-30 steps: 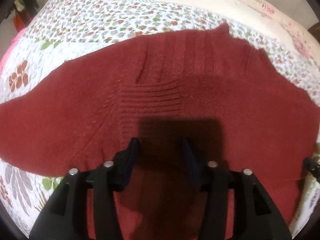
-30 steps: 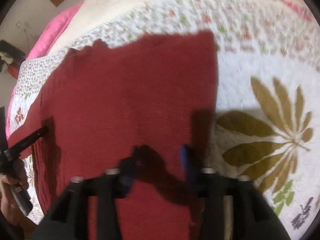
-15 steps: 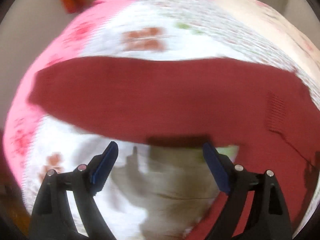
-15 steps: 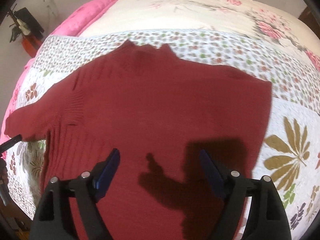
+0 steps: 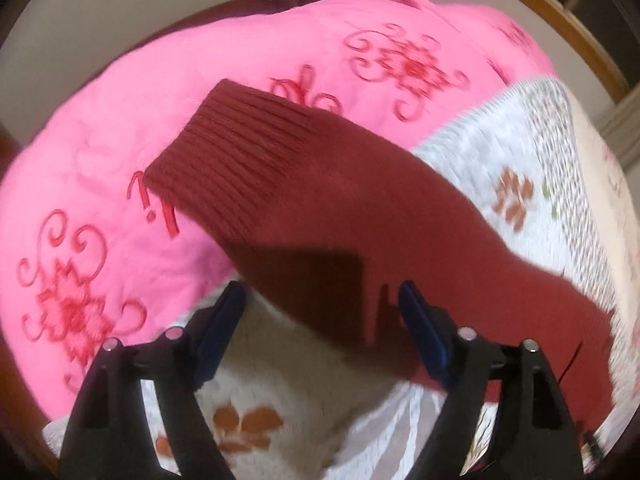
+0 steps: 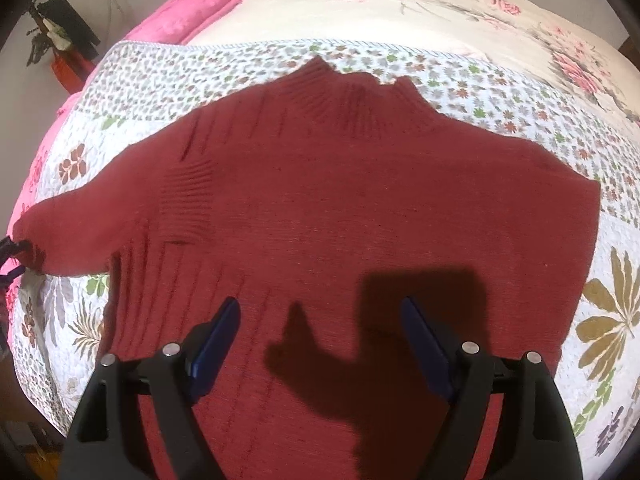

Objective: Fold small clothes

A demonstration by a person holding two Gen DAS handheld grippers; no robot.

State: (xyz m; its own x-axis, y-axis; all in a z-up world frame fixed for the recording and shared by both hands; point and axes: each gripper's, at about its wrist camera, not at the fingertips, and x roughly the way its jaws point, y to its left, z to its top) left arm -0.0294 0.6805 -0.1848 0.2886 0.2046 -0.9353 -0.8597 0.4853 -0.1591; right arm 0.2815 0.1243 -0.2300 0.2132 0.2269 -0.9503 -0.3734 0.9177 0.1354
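step: sleeve fold, judging by the layout. Left sleeve (image 5: 304,184) is spread out sideways and not yet folded in; body of the red sweater (image 6: 360,216) lies flat on the bed's floral quilt (image 6: 500,92).
left tongs (image 5: 322,308): spread wide, pinching nothing. Sleeve runs across just ahead of the tips; ribbed cuff (image 5: 224,156) sits further ahead and to the left, lying on the pink blanket (image 5: 100,168).
right tongs (image 6: 320,320): spread wide, empty, hovering over the lower body of the sweater. Collar is far ahead, right edge of the sweater off to the right.
how to do it: take the sleeve near the cuff, not mid-sleeve, so you carry the whole length over in one move. Bite both knit layers; the knit looks thick and stretchy, so expect it to sag if you catch only one layer.
fold line: lay the sleeve across the body, crease at the shoulder seam, cuff inside the body outline.
right side: you can use the right tongs to pin the body down so it doesn't drag with the sleeve.
pose, left: tilted down at the sleeve, turned toward the bed's left side.
pose, right: looking down the sweater from hem toward collar, roughly centred.
risk: cuff snagging on the blanket.
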